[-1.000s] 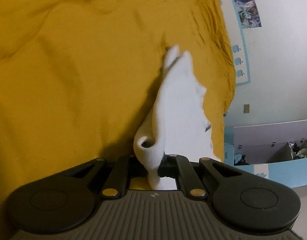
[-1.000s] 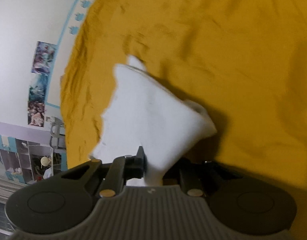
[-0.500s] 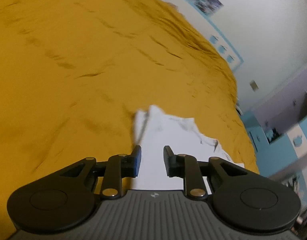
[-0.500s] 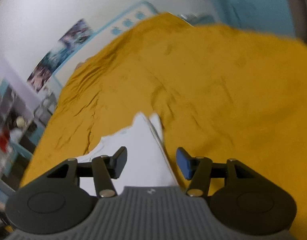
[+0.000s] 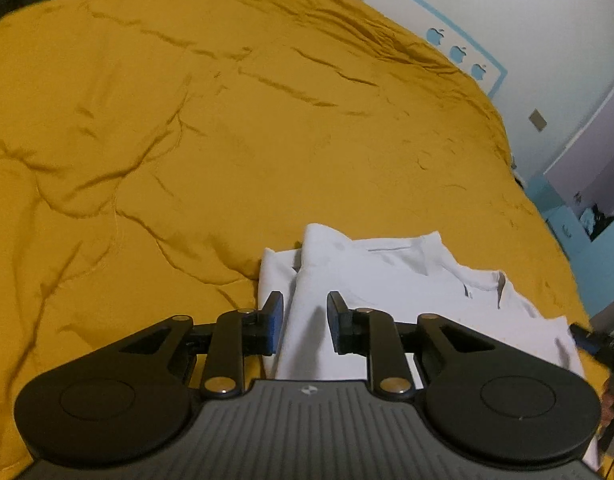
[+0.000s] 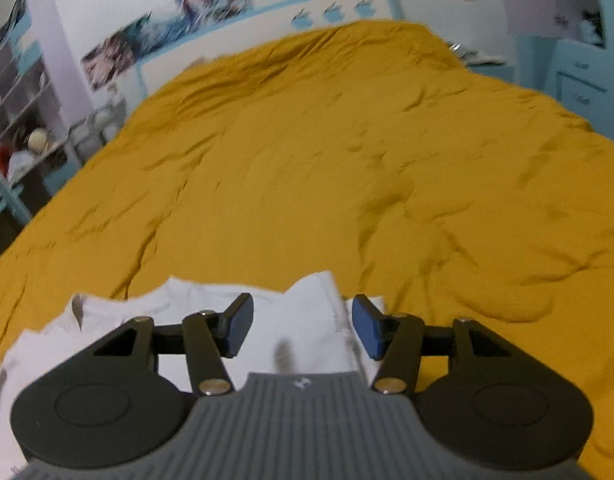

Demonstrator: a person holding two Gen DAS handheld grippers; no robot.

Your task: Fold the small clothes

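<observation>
Shirt (image 5: pixel 391 280) flat on bedspread (image 5: pixel 187 140) — beneath both parted, empty grippers: left gripper (image 5: pixel 305 322), right gripper (image 6: pixel 301 326).

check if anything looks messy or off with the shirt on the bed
The white shirt lies on the yellow blanket unevenly folded: one layer's corner sticks out at the left edge, and the far edges do not line up. Both tongs are open above it.
</observation>
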